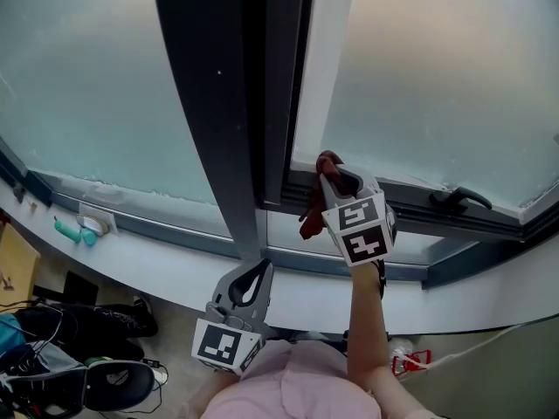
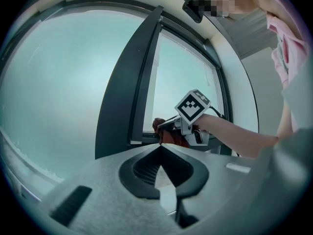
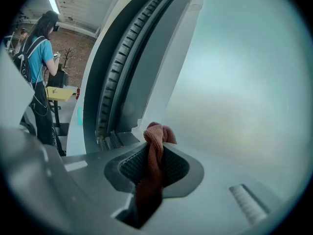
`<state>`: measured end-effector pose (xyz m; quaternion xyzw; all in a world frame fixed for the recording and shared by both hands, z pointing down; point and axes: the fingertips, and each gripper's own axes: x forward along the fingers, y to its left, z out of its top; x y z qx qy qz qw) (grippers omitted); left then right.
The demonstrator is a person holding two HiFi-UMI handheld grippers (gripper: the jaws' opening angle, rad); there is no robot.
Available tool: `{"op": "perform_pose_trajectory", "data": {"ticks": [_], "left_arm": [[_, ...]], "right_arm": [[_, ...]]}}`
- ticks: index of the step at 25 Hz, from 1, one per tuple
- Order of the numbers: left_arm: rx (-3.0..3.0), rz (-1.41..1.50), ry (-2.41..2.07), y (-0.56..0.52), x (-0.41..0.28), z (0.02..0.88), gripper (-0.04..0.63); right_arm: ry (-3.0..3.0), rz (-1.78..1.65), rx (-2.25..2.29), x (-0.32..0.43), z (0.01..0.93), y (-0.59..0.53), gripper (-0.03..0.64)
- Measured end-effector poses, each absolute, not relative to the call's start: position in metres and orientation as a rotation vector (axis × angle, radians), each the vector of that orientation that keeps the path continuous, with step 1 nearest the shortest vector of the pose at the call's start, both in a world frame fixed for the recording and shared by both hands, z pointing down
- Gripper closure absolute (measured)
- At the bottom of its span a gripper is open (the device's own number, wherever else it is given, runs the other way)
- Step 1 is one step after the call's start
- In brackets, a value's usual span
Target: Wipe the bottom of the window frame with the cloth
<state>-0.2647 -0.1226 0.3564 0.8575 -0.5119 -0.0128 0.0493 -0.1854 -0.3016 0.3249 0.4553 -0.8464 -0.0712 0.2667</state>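
Head view: dark grey metal window frame (image 1: 225, 103), one broad upright running top to bottom between two frosted pale glass panes (image 1: 87, 77). Bottom rail of the frame (image 1: 410, 215) runs right from the upright and carries a black lever handle (image 1: 458, 199). White window sill (image 1: 175, 269) lies below, with a small teal object (image 1: 74, 230) on it at far left. Right gripper (image 1: 334, 179), with its square-marker cube, is held out on a bare forearm (image 1: 367, 321); its jaw tips sit at the bottom rail just right of the upright. Reddish-brown knitted cloth (image 1: 313, 209) is bunched at the jaw tips and hangs down the gripper's left side, over the rail; contact with the rail cannot be confirmed. Left gripper (image 1: 259, 271) is held low, near the person's pink garment (image 1: 297, 382) and over the sill's near edge, well apart from the cloth. Dark bags and cables (image 1: 70, 356) lie on the floor at lower left.

Left gripper view: jaws closed tip to tip, nothing between them. Beyond them stand the upright, the right gripper and the cloth at the rail.

Right gripper view: jaws clamped on the cloth, a knot of it standing above the tips and the rest trailing down between the pads. Ribbed frame channel (image 3: 115, 72) rises at left. Person in a blue top (image 3: 41, 58) stands far left beside a yellow table (image 3: 61, 93)
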Motion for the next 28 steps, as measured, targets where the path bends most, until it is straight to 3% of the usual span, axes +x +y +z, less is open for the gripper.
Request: {"op": "perform_pose_trajectory", "data": {"ticks": [28], "left_arm": [[2.698,-0.004,-1.625,-0.117,-0.17,0.34,0.598]], "right_arm": [[-2.354,-0.206,1.187,-0.117,0.325,-0.291,0.54]]}}
